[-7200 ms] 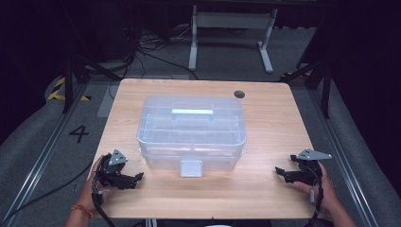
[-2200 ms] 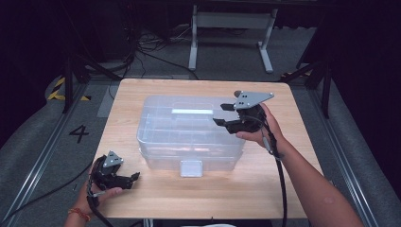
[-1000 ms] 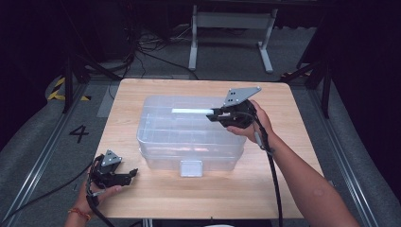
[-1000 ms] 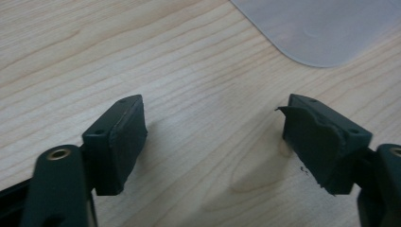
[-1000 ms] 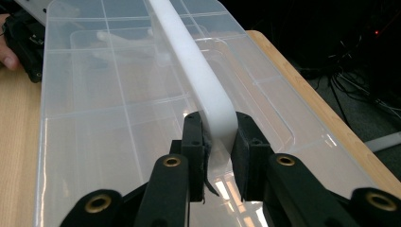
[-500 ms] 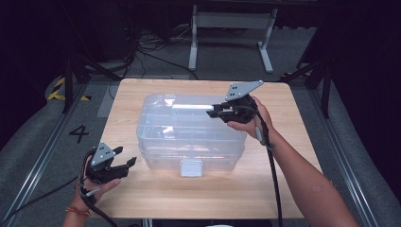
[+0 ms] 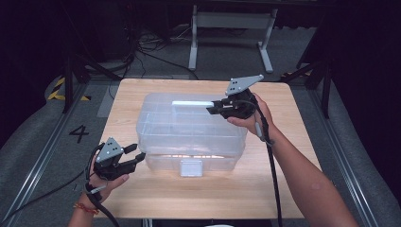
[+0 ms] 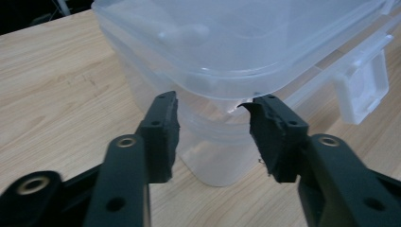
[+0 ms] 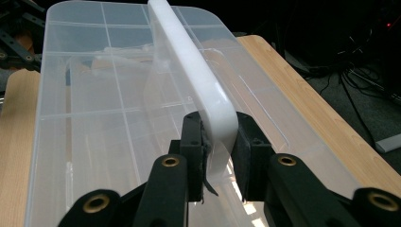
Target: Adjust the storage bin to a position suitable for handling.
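A: Starting nearest us, how did we have the left claw (image 7: 137, 155)?

B: We held it low at the near left corner of the clear box (image 7: 189, 142), just off the plastic. Its jaws had just been closing, yet a gap stayed between the pads. In the left gripper view the rim of the lid (image 8: 227, 71) hung just past the tips, with nothing pinched. So we counted that claw as open and holding nothing.

A: And the latch (image 7: 191, 167) on the near wall?

B: It hung down at the middle of the front. We could not tell whether it was still fastened.

A: Where did the box stand?

B: In the middle of the bench (image 7: 283, 189), upright, lid on top. At the near left corner the lid's rim looked slightly clear of the box's rim, though we could not be sure.

A: Farther back, the right claw (image 7: 211, 108)?

B: We had it clamped on the right end of the white handle (image 9: 198, 80) on the lid, both pads pressing its sides.

A: So how far along were we?

B: By our judgement, 1 of 2 grips was made: the handle was taken. The lid was not yet off. We judged that what remained was steadying the box at the near corner and raising the lid clear.
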Tool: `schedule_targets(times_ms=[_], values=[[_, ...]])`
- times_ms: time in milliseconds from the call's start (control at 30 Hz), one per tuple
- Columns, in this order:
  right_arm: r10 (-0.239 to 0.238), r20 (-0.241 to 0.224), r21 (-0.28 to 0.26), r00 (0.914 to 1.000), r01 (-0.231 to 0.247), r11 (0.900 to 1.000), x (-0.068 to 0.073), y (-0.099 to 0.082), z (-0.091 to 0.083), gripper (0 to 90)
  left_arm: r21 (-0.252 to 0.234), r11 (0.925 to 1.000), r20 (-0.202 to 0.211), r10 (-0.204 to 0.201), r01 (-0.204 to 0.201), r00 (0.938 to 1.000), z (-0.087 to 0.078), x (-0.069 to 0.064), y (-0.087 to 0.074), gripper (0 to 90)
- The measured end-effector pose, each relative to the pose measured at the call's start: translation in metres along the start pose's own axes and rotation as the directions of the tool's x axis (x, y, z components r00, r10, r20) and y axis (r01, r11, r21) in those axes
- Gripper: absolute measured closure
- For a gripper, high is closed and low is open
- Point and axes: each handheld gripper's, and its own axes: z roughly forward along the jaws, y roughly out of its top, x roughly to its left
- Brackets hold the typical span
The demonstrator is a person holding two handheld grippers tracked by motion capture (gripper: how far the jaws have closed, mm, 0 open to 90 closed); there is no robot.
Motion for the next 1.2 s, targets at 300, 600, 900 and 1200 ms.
schedule_targets(times_ms=[300,600,900,1200], values=[[-0.008,0.026,-0.011,0.9996,0.008,0.9999,-0.002,0.006,-0.003,74.3,-0.034,0.9994,0.006,-0.005,0.006,1.0000,-0.001,-0.002,0.003,69.1],[0.009,0.082,-0.026,0.9966,-0.007,0.9996,-0.002,0.003,-0.013,63.9,-0.039,0.9993,-0.007,-0.003,0.002,1.0000,-0.001,0.001,0.004,79.9],[0.064,0.242,-0.069,0.9681,-0.049,0.9964,0.000,-0.014,-0.048,38.9,-0.038,0.9992,-0.026,0.013,-0.014,0.9996,-0.001,0.000,0.006,82.6],[0.083,0.304,-0.094,0.9491,-0.057,0.9939,0.011,-0.050,-0.075,35.2,-0.056,0.9983,-0.022,0.014,-0.015,0.9997,-0.001,0.001,0.012,83.5]])
